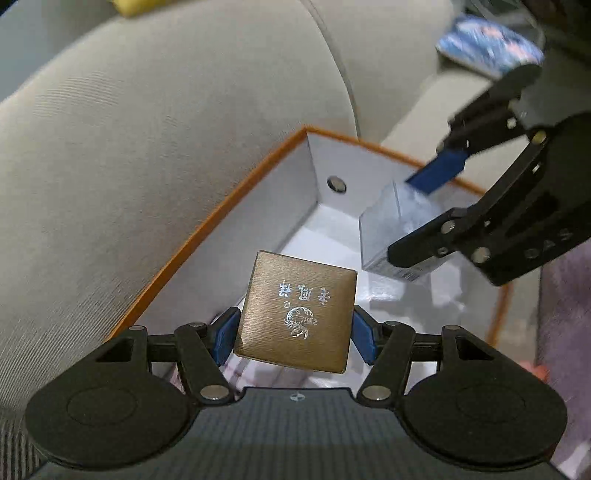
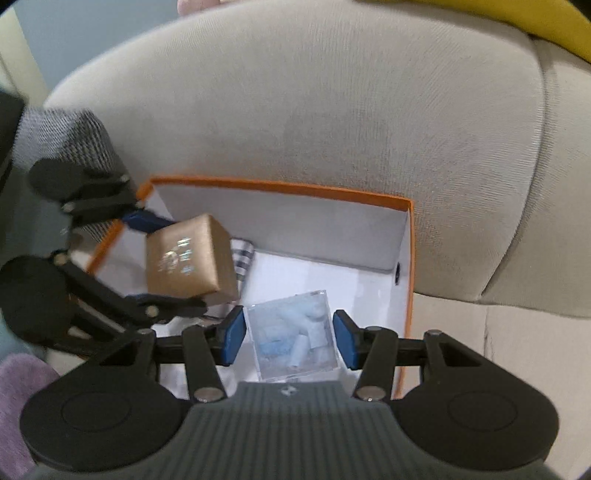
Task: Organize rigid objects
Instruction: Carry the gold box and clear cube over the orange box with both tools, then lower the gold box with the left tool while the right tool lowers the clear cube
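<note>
A brushed gold box (image 1: 295,314) with silver print sits between the blue pads of my left gripper (image 1: 295,334), which is shut on it. It hangs over an open white box with an orange rim (image 1: 229,218). At the upper right my right gripper (image 1: 413,218) is shut on a clear plastic box (image 1: 391,225). In the right wrist view that clear box (image 2: 291,339), with pale blue and white contents, is pinched between the pads of my right gripper (image 2: 290,341). The gold box (image 2: 188,258) shows to the left in my left gripper (image 2: 177,262), above the orange-rimmed box (image 2: 280,186).
The open box rests on a beige sofa (image 2: 332,110), against its cushions. A striped cloth (image 2: 243,254) lies inside the box. A purple fabric (image 2: 18,387) is at the lower left, a yellow item (image 2: 517,22) at the top right, and a blurred blue packet (image 1: 487,40) beyond the sofa arm.
</note>
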Motion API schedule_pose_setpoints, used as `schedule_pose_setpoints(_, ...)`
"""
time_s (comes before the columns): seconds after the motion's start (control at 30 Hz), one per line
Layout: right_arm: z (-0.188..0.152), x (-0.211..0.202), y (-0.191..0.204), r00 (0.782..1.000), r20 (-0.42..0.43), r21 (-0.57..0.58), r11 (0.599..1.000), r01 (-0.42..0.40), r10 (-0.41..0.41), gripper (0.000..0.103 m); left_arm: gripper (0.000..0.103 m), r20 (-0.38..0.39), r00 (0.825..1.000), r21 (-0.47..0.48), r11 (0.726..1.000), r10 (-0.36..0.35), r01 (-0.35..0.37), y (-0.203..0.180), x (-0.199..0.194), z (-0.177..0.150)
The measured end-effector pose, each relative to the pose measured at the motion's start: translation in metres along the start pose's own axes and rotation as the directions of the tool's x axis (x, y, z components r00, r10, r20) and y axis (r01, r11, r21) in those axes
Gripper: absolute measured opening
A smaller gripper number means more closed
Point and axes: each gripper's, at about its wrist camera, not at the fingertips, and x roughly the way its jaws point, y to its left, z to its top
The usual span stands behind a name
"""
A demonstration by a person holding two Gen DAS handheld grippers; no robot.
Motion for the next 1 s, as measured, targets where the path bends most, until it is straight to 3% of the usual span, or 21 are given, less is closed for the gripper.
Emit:
schedule_pose_setpoints(0.3, 0.008, 0.039, -0.001, 0.996, -0.085, -0.098, 0.995, 0.007, -0.016, 0.053, 0.073, -0.060, 0.997, 0.161, 0.986, -0.037, 0.047, 0.013, 0.056, 0.015)
schedule_pose_setpoints(0.47, 0.014, 0.055, 0.003, 0.993, -0.112, -0.127, 0.992, 0.010, -0.024, 0.053, 0.073, -0.040, 0.999, 0.236, 0.971, -0.036, 0.044, 0.012, 0.063, 0.012)
schedule_pose_setpoints(0.67, 0.015, 0.056, 0.015, 0.992, -0.119, -0.164, 0.987, 0.008, -0.028, 0.053, 0.075, -0.036, 0.997, 0.364, 0.930, 0.068, -0.051, -0.001, 0.068, -0.005)
schedule_pose_setpoints(0.83, 0.015, 0.058, 0.022, 0.992, -0.126, -0.215, 0.977, -0.001, -0.026, 0.053, 0.073, -0.034, 0.994, 0.335, 0.939, 0.099, -0.082, 0.003, 0.057, -0.018)
schedule_pose_setpoints(0.9, 0.016, 0.059, 0.022, 0.991, -0.133, -0.239, 0.971, -0.015, -0.017, 0.053, 0.065, -0.060, 0.995, 0.282, 0.957, 0.083, -0.063, 0.010, 0.053, -0.020)
schedule_pose_setpoints(1.0, 0.018, 0.070, 0.022, 0.988, -0.153, -0.287, 0.958, -0.027, -0.018, 0.053, 0.064, -0.070, 0.996, 0.191, 0.981, 0.060, -0.046, 0.022, 0.049, -0.023)
